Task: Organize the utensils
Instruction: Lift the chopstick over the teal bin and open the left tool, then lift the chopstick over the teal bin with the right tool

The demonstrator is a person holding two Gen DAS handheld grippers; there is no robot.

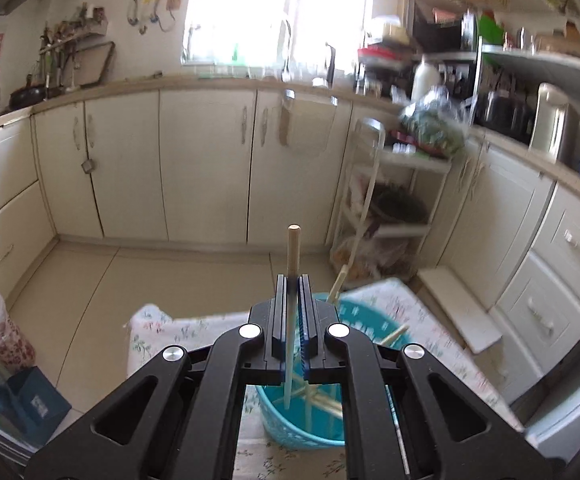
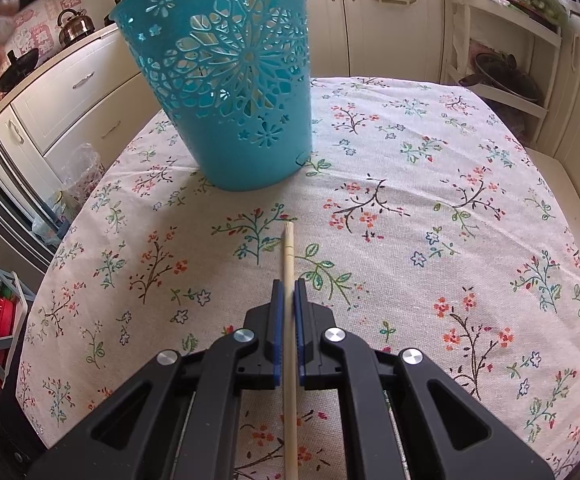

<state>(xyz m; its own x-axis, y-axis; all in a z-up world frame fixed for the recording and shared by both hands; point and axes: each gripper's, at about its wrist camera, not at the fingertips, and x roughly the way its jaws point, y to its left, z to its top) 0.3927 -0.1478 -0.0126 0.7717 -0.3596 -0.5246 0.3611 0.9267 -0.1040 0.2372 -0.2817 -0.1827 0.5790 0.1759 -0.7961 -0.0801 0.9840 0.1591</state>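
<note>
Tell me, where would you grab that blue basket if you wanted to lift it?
Probably by the rim of the blue basket, coming from above with one finger inside and one outside. Its wall is too wide and tapered to span, and the thin open top edge suits a pinch. Both grippers currently hold chopsticks.

Ahead of the black fingers (image 2: 277, 312) with blue pads stands a teal basket (image 2: 225, 80), pierced in flower patterns. A pale wooden chopstick (image 2: 288, 256) lies between them over the off-white tabletop (image 2: 430, 200) cloth, sprigged with red, blue, seemingly green blossoms.
</note>
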